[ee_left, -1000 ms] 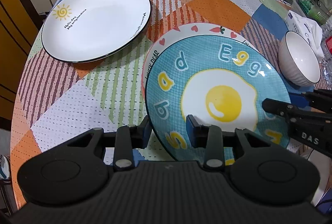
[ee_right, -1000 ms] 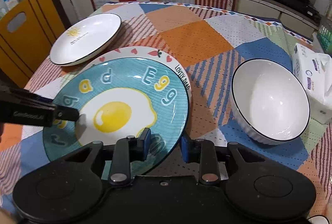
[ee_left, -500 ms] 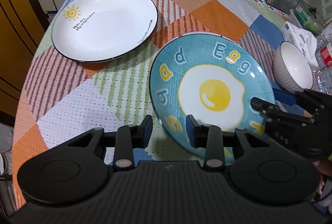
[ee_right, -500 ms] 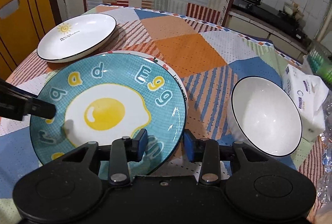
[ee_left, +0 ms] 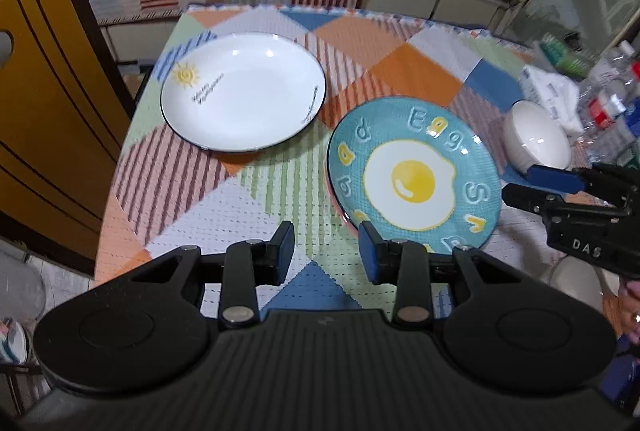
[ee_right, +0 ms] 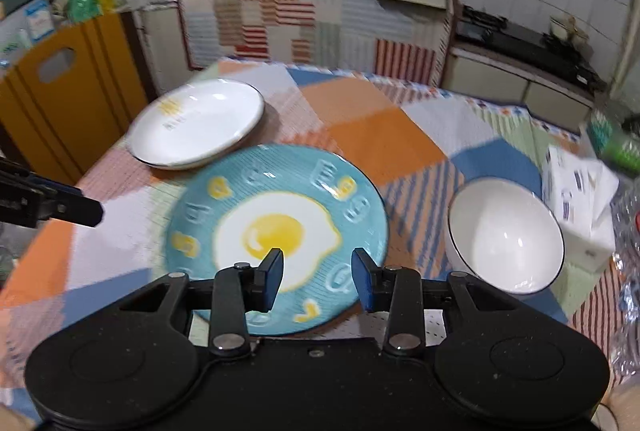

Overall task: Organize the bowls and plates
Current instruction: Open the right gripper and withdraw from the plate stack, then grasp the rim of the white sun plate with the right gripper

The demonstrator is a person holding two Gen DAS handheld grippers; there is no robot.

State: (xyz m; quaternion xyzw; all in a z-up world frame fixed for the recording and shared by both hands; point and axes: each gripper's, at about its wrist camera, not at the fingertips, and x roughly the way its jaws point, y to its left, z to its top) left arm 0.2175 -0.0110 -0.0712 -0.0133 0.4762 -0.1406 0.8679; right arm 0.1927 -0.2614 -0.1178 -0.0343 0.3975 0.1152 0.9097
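Note:
The blue fried-egg plate [ee_left: 412, 179] [ee_right: 276, 231] lies flat on the patchwork table, and a thin pink rim [ee_left: 339, 216] of another plate shows under its near-left edge. My left gripper [ee_left: 326, 235] is open above the cloth just left of that plate, with nothing between its fingers. My right gripper [ee_right: 318, 257] hovers open over the plate's near edge, its pads touching nothing. A white sun-print plate [ee_left: 244, 91] [ee_right: 196, 123] sits at the far left. A white bowl [ee_left: 536, 139] [ee_right: 504, 235] stands upright to the right.
A white tissue pack [ee_right: 580, 187] and plastic bottles [ee_left: 608, 103] crowd the table's right edge. A yellow chair back [ee_left: 40, 111] stands off the left side. Kitchen counters with a stove [ee_right: 520, 43] run behind the table.
Both grippers let go of the egg plate, rose and drew back. The plate now rests on the heart-rimmed plate and covers it almost fully. The right jaws widened.

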